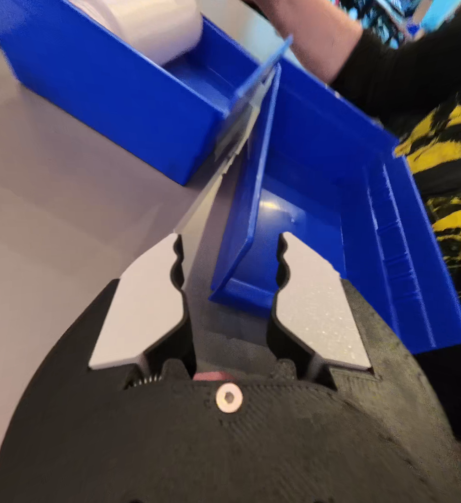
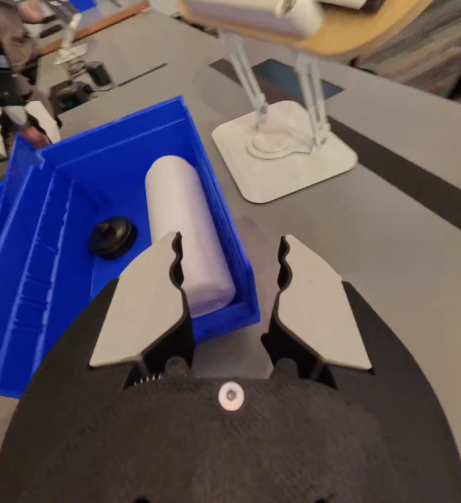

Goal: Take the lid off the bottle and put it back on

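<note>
A white bottle (image 2: 185, 234) lies on its side in a blue bin (image 2: 60, 245), along the bin's right wall. A black lid (image 2: 112, 237) lies loose on the bin floor to the bottle's left, apart from it. My right gripper (image 2: 230, 239) is open and empty, just above the bin's near right corner and the bottle's near end. The left wrist view shows part of the bottle (image 1: 153, 30) in a blue bin (image 1: 101, 89) at the top. My left gripper (image 1: 230, 239) is open and empty, low over the near corner of a second blue bin (image 1: 387, 245). It also shows far left in the right wrist view (image 2: 19, 128).
A white stand (image 2: 284, 160) with clear legs sits on the grey table (image 2: 360, 272) to the right of the bin. A person's arm (image 1: 319, 40) and patterned black-and-yellow clothing (image 1: 455, 152) are behind the bins. Dark gear (image 2: 71, 92) lies at the table's far left.
</note>
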The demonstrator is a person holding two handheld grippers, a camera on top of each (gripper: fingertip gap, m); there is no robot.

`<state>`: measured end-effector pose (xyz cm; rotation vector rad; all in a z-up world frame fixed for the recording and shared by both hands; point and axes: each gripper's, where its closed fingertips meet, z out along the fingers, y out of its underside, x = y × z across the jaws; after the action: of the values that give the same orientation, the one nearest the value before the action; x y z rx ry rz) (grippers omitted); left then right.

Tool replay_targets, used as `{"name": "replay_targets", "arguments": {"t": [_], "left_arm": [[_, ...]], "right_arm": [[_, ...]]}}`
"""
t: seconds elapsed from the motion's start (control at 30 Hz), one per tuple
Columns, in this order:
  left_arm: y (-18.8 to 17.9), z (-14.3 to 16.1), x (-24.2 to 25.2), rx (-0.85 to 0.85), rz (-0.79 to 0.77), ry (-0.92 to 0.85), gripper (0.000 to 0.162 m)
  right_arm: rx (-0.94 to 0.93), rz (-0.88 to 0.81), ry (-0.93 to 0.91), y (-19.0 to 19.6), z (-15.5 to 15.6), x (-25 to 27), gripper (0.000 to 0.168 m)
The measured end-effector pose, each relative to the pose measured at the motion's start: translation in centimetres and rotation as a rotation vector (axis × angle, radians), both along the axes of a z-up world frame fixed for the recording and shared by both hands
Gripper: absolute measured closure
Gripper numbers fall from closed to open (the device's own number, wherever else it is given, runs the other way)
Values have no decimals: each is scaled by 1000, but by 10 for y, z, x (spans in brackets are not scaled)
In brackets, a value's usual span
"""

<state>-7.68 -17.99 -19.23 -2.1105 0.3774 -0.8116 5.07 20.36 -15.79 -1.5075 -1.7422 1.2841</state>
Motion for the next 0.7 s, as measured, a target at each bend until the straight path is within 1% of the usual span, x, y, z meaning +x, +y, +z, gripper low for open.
{"name": "replay_targets", "arguments": {"t": [0.07, 0.13, 0.2, 0.27, 0.33, 0.37, 0.4, 0.47, 0.5, 0.57, 0.63, 0.7], "left_arm": [[8, 23, -23, 17, 110, -37, 81], [29, 39, -46, -3, 265, 17, 81], [58, 49, -58, -36, 385, 81, 85], [87, 53, -47, -85, 396, 102, 84], [115, 48, -36, -129, 395, 191, 80], [128, 45, -31, -139, 401, 221, 81], [139, 40, -29, -161, 409, 254, 84], [158, 33, -27, -173, 441, 295, 86], [164, 31, -24, -177, 451, 279, 88], [169, 23, -10, -212, 429, 255, 85], [172, 15, -4, -224, 417, 287, 86], [172, 5, -2, -257, 406, 311, 93]], "right_arm": [[16, -65, -36, -10, 24, 21, 99], [14, -108, -134, -38, 35, 46, 104], [53, -93, -269, -79, 35, 74, 107], [54, -59, -303, -127, 39, 89, 112], [34, -30, -368, -171, 31, 99, 115], [42, -23, -416, -187, 23, 104, 109], [48, -30, -448, -199, 16, 107, 103], [16, -35, -460, -221, 8, 107, 101], [2, -44, -465, -229, 3, 106, 99], [-1, -53, -493, -241, -7, 106, 96], [-50, -10, -510, -259, -14, 104, 99], [-32, 7, -547, -266, -24, 102, 104]]}}
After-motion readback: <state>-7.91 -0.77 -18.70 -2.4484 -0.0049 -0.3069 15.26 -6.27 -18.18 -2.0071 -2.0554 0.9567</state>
